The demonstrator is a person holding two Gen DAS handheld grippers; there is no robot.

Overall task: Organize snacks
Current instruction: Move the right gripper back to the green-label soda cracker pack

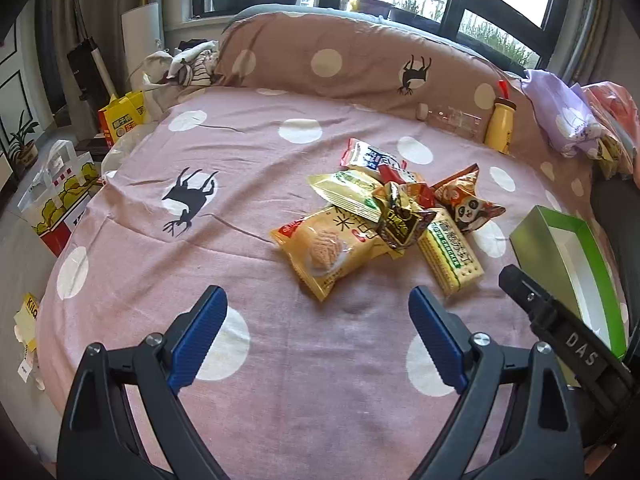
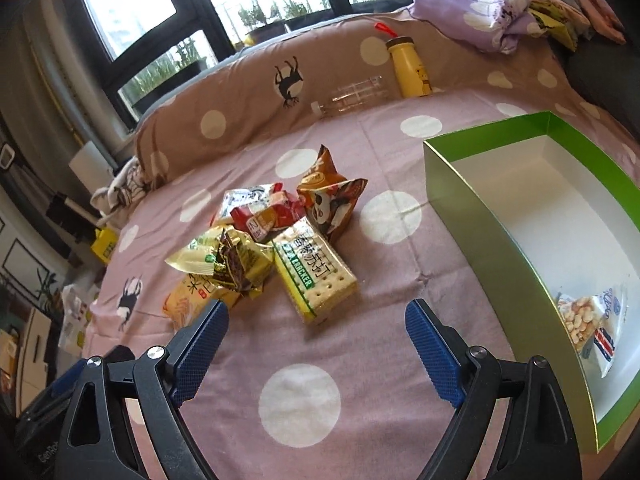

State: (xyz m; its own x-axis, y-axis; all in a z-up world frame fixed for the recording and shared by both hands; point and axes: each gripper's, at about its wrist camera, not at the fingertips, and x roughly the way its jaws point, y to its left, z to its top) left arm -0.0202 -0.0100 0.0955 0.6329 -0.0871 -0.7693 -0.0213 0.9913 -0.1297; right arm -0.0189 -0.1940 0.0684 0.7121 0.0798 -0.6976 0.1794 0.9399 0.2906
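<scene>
1. On the pink polka-dot bedsheet [image 2: 304, 396] lay the task's things: a loose pile of crinkly foil snack packets [image 2: 256, 248], heaped against and over one another beside the shallow green cardboard box with a white inside [image 2: 460, 196].
2. Nearest that box in the pile sat a flat yellow-green soda cracker pack [image 2: 316, 276]; behind it, further from the box's near end, stood a brown panda-print pouch [image 2: 332, 200], and on the side away from the box rested a yellow rice-cake bag [image 1: 320, 248] under a crumpled gold wrapper [image 1: 400, 216].
3. Inside the box, at its near end, one blue-and-white peanut packet [image 2: 588, 320] already lay, so by my judgement sorting had barely begun.
4. Short of the pile, the right gripper [image 2: 316, 348] hung over the sheet with its blue pads spread wide and nothing between them.
5. Further from the box, the left gripper [image 1: 318, 336] was likewise spread wide and empty.
6. Risk, as I judged it: the packets overlapped, so a pinch on the cracker pack might snag the gold wrapper; slick foil could slip, and a hard squeeze could crush crackers.
7. Beyond the box, a yellow bottle [image 2: 408, 68] leaned on the pillow, apart from the pile.
</scene>
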